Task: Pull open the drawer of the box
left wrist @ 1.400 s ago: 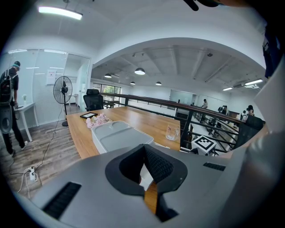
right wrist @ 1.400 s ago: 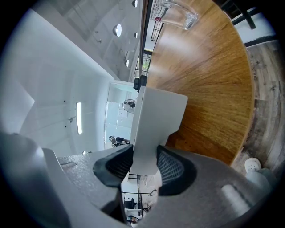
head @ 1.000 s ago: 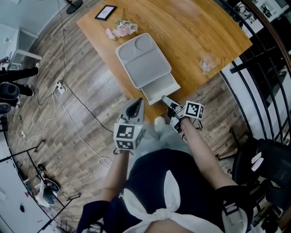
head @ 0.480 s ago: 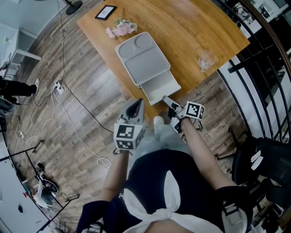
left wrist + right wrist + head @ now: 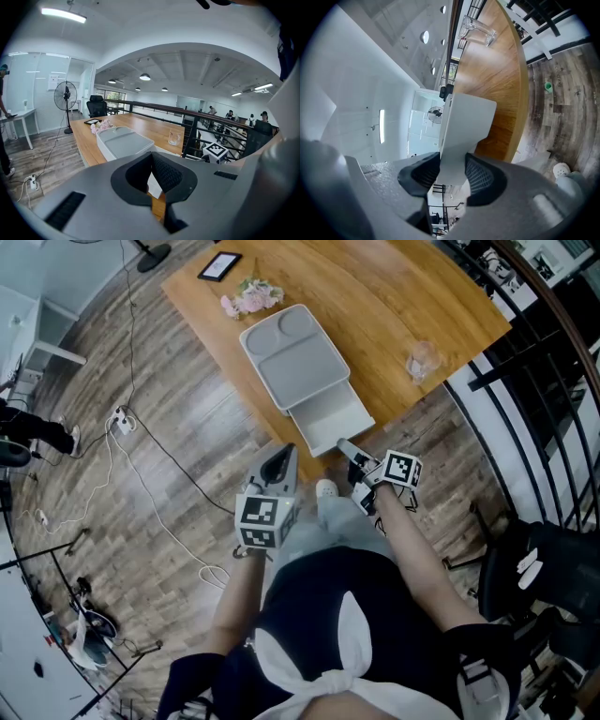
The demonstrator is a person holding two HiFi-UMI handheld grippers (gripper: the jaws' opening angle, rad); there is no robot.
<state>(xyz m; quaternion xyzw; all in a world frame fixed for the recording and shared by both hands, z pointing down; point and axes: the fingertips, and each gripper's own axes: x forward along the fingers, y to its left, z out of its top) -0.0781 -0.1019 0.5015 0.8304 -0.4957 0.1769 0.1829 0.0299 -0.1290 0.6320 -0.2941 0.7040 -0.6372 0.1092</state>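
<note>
A flat grey box (image 5: 293, 357) lies on the wooden table (image 5: 403, 296), its drawer (image 5: 328, 418) drawn out toward the table's near edge. My right gripper (image 5: 349, 450) is shut on the drawer's front wall. In the right gripper view that white wall (image 5: 461, 131) sits pinched between the two dark pads (image 5: 483, 176). My left gripper (image 5: 281, 460) hangs just off the table edge, left of the drawer, shut with nothing in it. In the left gripper view the box (image 5: 124, 143) lies ahead beyond the touching pads (image 5: 166, 173).
A clear glass (image 5: 421, 360) stands on the table to the right of the box. Pink flowers (image 5: 251, 298) and a small dark frame (image 5: 217, 265) lie at the far end. A black railing (image 5: 525, 362) runs along the right, and cables (image 5: 141, 456) trail over the wood floor.
The drawer stands slightly further out of the box, my right gripper still clamped on its front. The left gripper has not moved.
</note>
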